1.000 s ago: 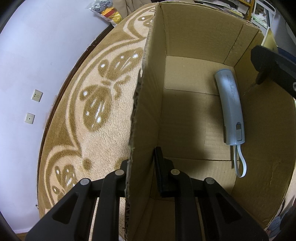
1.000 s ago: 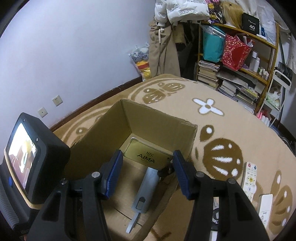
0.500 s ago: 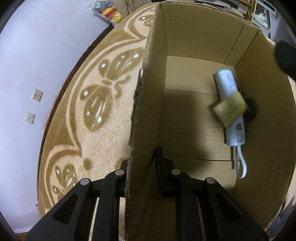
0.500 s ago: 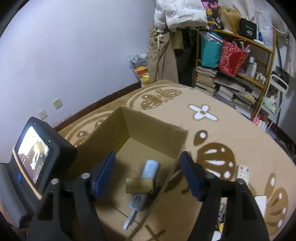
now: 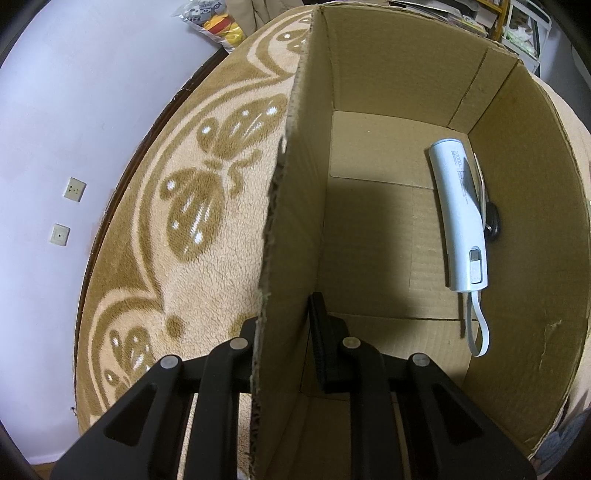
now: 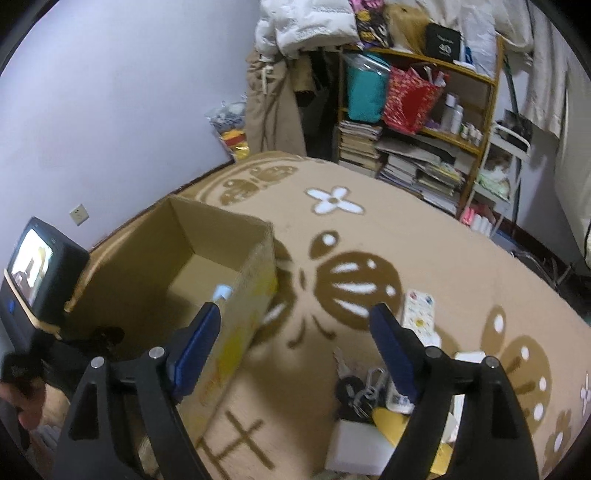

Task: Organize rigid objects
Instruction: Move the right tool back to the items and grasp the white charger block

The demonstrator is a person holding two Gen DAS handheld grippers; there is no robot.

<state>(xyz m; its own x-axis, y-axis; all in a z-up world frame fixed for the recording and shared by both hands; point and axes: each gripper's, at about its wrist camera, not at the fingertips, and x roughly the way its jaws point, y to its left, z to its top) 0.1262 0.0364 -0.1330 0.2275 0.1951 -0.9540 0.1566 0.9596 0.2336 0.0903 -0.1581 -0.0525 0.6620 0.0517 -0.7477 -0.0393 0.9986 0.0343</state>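
An open cardboard box [image 5: 413, 229] stands on the patterned carpet. My left gripper [image 5: 286, 332] is shut on the box's left wall, one finger inside and one outside. Inside lie a white power bank [image 5: 460, 214] with a loop strap, and a dark object [image 5: 493, 223] mostly hidden between it and the right wall. In the right wrist view the box [image 6: 236, 295] sits at the left. My right gripper [image 6: 299, 343] is open and empty, above the carpet to the box's right. Below it lie a white remote [image 6: 417, 310], keys [image 6: 356, 384] and small boxes [image 6: 360, 443].
A cluttered shelf [image 6: 424, 122] with books, bags and bottles stands at the far wall. Coats [image 6: 273, 96] hang beside it. A bag of toys [image 5: 218, 18] lies by the wall. The left gripper's screen unit [image 6: 40, 269] is at the left of the right wrist view.
My right gripper opened, dropped a gold card into the box beside the power bank, then drew back out and swung right over the loose items. The left gripper held still.
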